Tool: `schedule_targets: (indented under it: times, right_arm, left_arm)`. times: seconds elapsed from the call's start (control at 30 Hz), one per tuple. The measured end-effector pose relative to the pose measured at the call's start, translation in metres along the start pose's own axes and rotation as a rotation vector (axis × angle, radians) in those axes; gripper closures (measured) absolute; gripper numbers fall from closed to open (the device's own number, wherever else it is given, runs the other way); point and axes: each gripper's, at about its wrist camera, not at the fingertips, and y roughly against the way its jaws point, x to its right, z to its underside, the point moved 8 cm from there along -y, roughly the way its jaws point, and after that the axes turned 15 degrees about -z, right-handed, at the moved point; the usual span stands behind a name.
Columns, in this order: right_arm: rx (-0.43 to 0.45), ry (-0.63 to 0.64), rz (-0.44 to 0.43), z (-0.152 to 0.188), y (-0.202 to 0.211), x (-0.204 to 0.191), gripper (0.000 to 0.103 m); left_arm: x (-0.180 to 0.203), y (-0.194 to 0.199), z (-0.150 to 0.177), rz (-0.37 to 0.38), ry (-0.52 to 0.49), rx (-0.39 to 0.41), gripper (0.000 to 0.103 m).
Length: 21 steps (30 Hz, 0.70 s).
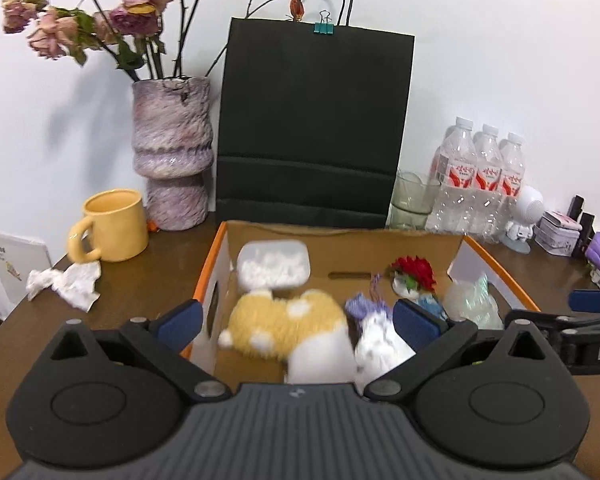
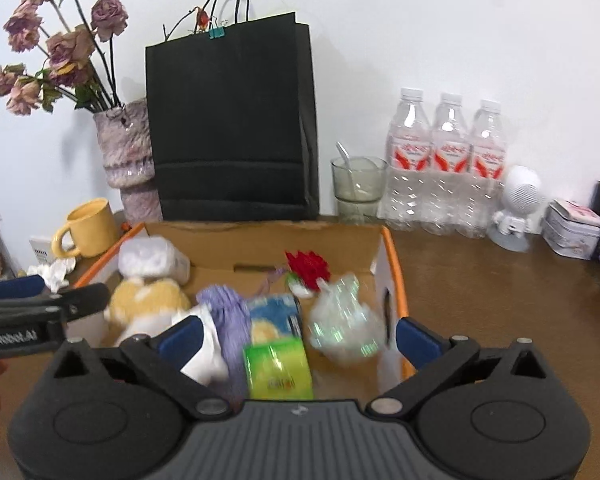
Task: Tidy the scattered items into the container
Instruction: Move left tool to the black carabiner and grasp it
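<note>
An open cardboard box (image 1: 340, 246) (image 2: 260, 246) sits on the brown table. In it lie a yellow-and-white plush toy (image 1: 288, 322) (image 2: 150, 300), a clear tub of white bits (image 1: 274, 264), a red flower (image 1: 416, 272) (image 2: 308, 266), a purple pouch (image 2: 230, 312), a green packet (image 2: 278, 368) and a crinkly clear wrapper (image 2: 346, 328). My left gripper (image 1: 298, 322) is open and empty above the box's near left part. My right gripper (image 2: 298, 336) is open and empty above its near right part. A crumpled tissue (image 1: 66, 284) (image 2: 56, 272) lies on the table left of the box.
A yellow mug (image 1: 112, 226), a purple vase of dried roses (image 1: 174, 156) and a black paper bag (image 1: 312, 128) stand behind the box. A glass (image 2: 358, 186), three water bottles (image 2: 446, 168), a white figure (image 2: 516, 208) and a tin (image 2: 574, 234) stand at the right.
</note>
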Motion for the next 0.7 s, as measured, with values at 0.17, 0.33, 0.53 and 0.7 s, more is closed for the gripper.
schedule_targets:
  times: [0.17,0.33,0.53,0.7]
  right_arm:
    - [-0.023,-0.019,0.017,0.029,0.034,0.004,0.000]
    - [-0.056,-0.043,0.036,0.064,0.057,0.009,0.000]
    - [-0.104,-0.063,0.047,0.107,0.073,0.016,0.000]
    - [-0.139,-0.063,0.050,0.139,0.082,0.020,0.000]
  left_arm:
    - [-0.007,0.026,0.022,-0.001,-0.009,-0.028,0.000]
    - [-0.007,0.053,0.051,0.006,-0.043,-0.049,0.000]
    - [0.011,0.076,0.096,0.056,-0.096,-0.099,0.000]
    - [0.033,0.087,0.126,0.080,-0.144,-0.134,0.000]
